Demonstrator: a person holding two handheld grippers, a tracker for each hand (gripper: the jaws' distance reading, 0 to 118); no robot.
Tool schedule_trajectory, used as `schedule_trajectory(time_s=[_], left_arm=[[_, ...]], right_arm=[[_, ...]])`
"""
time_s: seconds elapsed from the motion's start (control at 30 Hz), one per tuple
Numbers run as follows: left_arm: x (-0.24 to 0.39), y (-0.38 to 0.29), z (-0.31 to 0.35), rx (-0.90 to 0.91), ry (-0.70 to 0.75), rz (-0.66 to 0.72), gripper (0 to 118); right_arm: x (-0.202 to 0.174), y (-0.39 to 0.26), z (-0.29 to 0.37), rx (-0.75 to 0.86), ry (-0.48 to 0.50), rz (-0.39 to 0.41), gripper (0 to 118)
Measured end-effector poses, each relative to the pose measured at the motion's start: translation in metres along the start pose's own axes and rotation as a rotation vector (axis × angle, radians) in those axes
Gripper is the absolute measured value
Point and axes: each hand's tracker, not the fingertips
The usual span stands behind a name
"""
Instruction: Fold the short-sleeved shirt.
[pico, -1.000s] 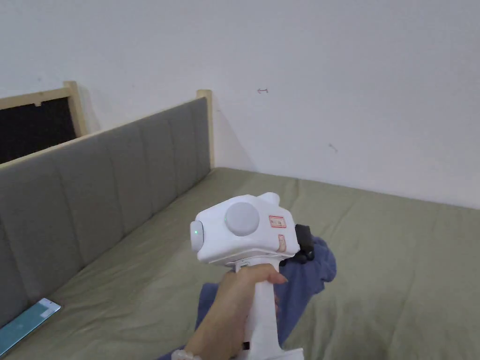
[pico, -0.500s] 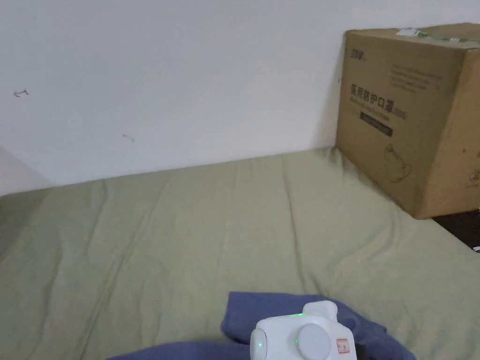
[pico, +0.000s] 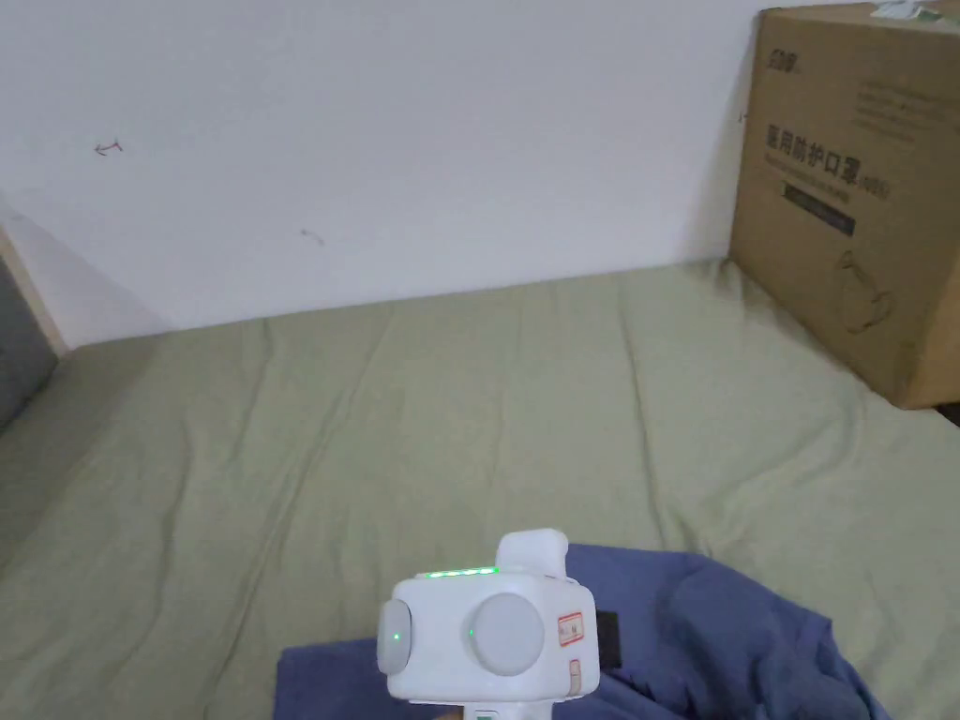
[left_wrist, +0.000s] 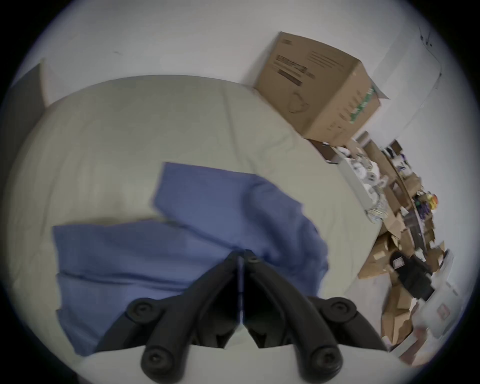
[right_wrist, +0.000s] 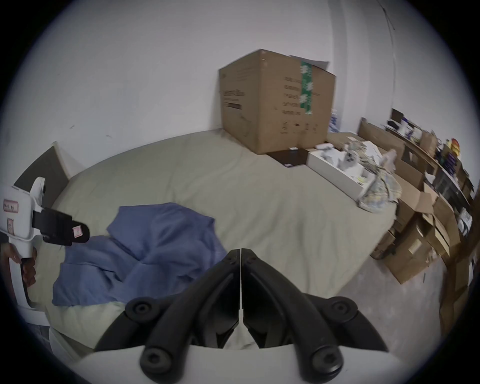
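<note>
The blue short-sleeved shirt (left_wrist: 197, 233) is soft, matte cloth, lying rumpled and partly doubled over on the bed (pico: 450, 412), whose olive-green cover is smooth with long shallow creases. In the head view the shirt sits at about 5 o'clock, beneath and beside the white, rounded plastic body of the left tool (left_wrist: 241, 256).

In the left gripper view the left tool's black jaws stand closed, with a thin blue strip between them, so they appear to pinch a fold of the shirt. The right tool (right_wrist: 241, 250) has its jaws pressed together; whether any cloth is caught between them cannot be told, though their tips sit at the shirt's edge.

A large brown cardboard box (right_wrist: 275, 104), square-edged with green tape on its top, stands on the bed's far corner at about 1 o'clock, against the white wall (pico: 422, 131). A shallow white tray (right_wrist: 335, 169) at 3 o'clock holds jumbled pale items.
</note>
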Motion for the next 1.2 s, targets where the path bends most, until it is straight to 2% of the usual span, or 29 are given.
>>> schedule_trajectory(time_s=[0.1,0.23,0.27,0.37,0.43,0.47,0.57,0.63,0.67,0.7,0.73,0.77,0.8,0.87,0.9,0.93,0.97,1.03,1.13,1.17,1.2], left_arm=[[-0.053,-0.027,0.021,-0.014,0.059,0.110,0],[-0.115,-0.042,0.042,0.012,0.122,0.268,0],[-0.127,-0.039,0.050,0.040,0.157,0.275,8],[-0.162,-0.015,0.064,0.102,0.260,0.273,37],[-0.186,0.004,0.056,0.063,0.263,0.280,106],[-0.199,0.015,0.047,0.044,0.269,0.278,115],[-0.229,0.031,0.013,-0.005,0.308,0.338,111],[-0.244,0.029,-0.021,-0.090,0.280,0.406,109],[-0.251,0.027,-0.038,-0.158,0.258,0.435,105],[-0.255,0.023,-0.055,-0.201,0.248,0.443,95],[-0.256,0.015,-0.067,-0.223,0.270,0.419,89],[-0.245,0.010,-0.070,-0.204,0.371,0.305,89],[-0.233,0.013,-0.067,-0.181,0.382,0.239,83],[-0.224,0.013,-0.056,-0.167,0.427,0.210,53],[-0.224,0.014,-0.051,-0.162,0.430,0.187,33],[-0.224,0.013,-0.047,-0.147,0.430,0.189,6],[-0.224,0.012,-0.040,-0.138,0.428,0.198,6],[-0.228,0.008,-0.020,-0.114,0.334,0.247,6],[-0.230,0.006,0.010,-0.085,0.318,0.268,6],[-0.229,0.006,0.020,-0.061,0.311,0.270,6],[-0.226,0.006,0.029,-0.038,0.303,0.260,6]], right_arm=[[-0.032,0.004,-0.001,0.005,0.080,0.058,1],[-0.064,0.007,-0.011,-0.008,0.139,0.154,1],[-0.066,0.005,-0.018,-0.012,0.142,0.158,1],[-0.081,0.010,-0.025,-0.020,0.194,0.155,1],[-0.080,0.009,-0.040,-0.030,0.214,0.158,1],[-0.083,0.010,-0.044,-0.033,0.215,0.165,1],[-0.085,0.005,-0.060,-0.051,0.199,0.196,1],[-0.084,0.003,-0.069,-0.074,0.192,0.203,1],[-0.083,0.000,-0.073,-0.086,0.193,0.204,1],[-0.082,-0.001,-0.077,-0.099,0.188,0.202,1],[-0.080,-0.002,-0.080,-0.107,0.185,0.202,1],[-0.078,-0.003,-0.084,-0.116,0.181,0.204,1],[-0.084,-0.004,-0.081,-0.124,0.171,0.204,1],[-0.080,-0.002,-0.088,-0.131,0.168,0.201,1],[-0.076,0.001,-0.095,-0.142,0.181,0.196,1],[-0.073,0.006,-0.101,-0.152,0.202,0.190,1],[-0.073,0.013,-0.106,-0.152,0.240,0.189,1],[-0.074,0.034,-0.121,-0.144,0.313,0.203,1],[-0.082,0.077,-0.162,-0.219,0.442,0.266,2],[-0.087,0.092,-0.184,-0.294,0.502,0.296,14],[-0.094,0.104,-0.209,-0.358,0.547,0.311,42]])
